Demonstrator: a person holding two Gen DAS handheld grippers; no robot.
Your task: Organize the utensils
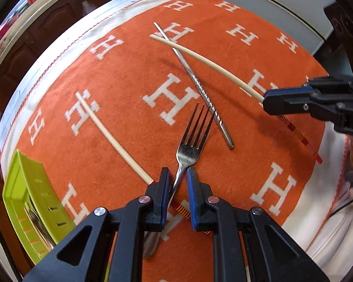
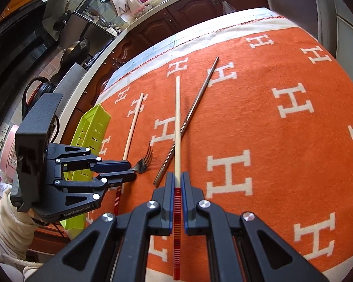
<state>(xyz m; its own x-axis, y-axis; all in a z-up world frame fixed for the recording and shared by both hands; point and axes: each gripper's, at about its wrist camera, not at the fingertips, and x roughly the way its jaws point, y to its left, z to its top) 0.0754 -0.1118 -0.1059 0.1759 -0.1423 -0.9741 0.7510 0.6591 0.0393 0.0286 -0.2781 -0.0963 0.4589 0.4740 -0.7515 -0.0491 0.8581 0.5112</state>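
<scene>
Each claw is matte black plastic: two triangular cut-out link arms joined by round silver pivot screws, ending in fingers faced with blue pads. The left claw carries a boxy black housing behind its links, with white "GenRobot.AI" lettering along its lower edge. Behind that housing, a cream knitted sleeve covers the person's arm.

Steel fork on orange cloth, cream chopstick lifted, steel chopstick beneath

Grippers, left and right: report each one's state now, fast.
Left gripper: closed on the silver metal fork's handle.
Right gripper: closed on the cream chopstick with the red-striped end.
</scene>
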